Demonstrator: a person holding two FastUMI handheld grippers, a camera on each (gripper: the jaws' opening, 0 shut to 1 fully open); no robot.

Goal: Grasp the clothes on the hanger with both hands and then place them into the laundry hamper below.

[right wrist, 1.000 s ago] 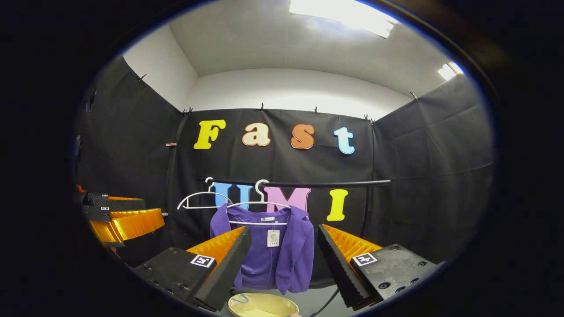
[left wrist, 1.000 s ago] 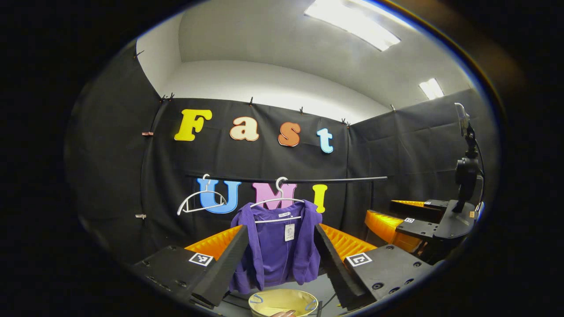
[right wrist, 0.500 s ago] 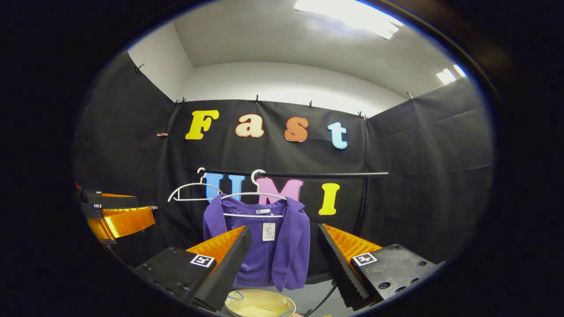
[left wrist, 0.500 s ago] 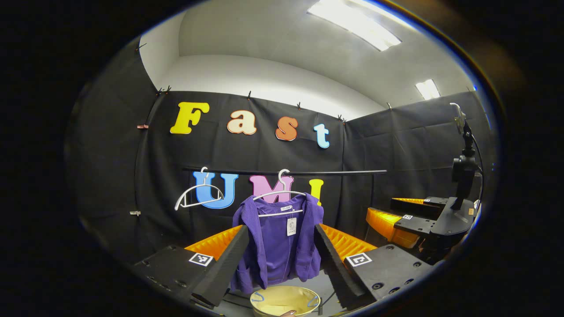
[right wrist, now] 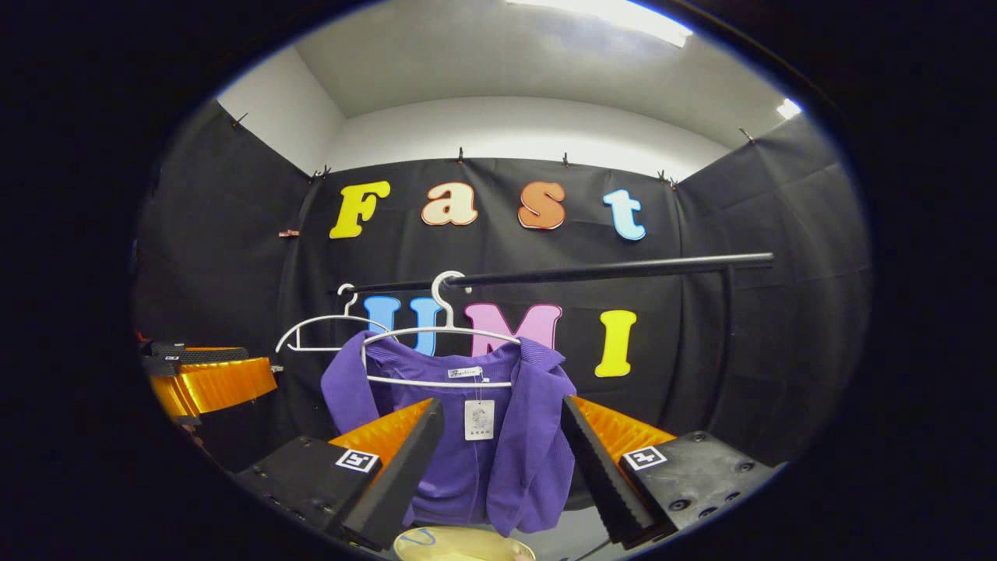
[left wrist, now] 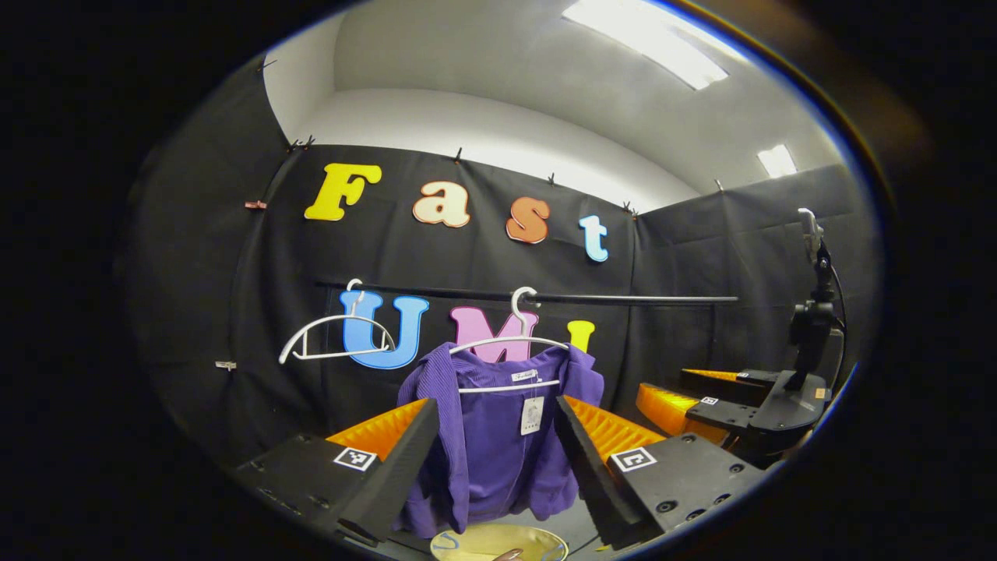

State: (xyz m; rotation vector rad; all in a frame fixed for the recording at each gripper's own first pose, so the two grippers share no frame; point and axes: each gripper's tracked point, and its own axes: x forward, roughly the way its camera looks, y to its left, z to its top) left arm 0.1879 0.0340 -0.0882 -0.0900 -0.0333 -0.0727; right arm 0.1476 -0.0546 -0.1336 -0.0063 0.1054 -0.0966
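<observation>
A purple garment hangs on a white hanger hooked over a black rail, near the rail's left end; a second, bare hanger hangs just beside it, closer to that end. A yellow hamper sits directly below the garment. The left gripper and the right gripper each face the garment with fingers spread apart, released and grasping nothing. In the left gripper view the right gripper stands off to the right, apart from the garment.
</observation>
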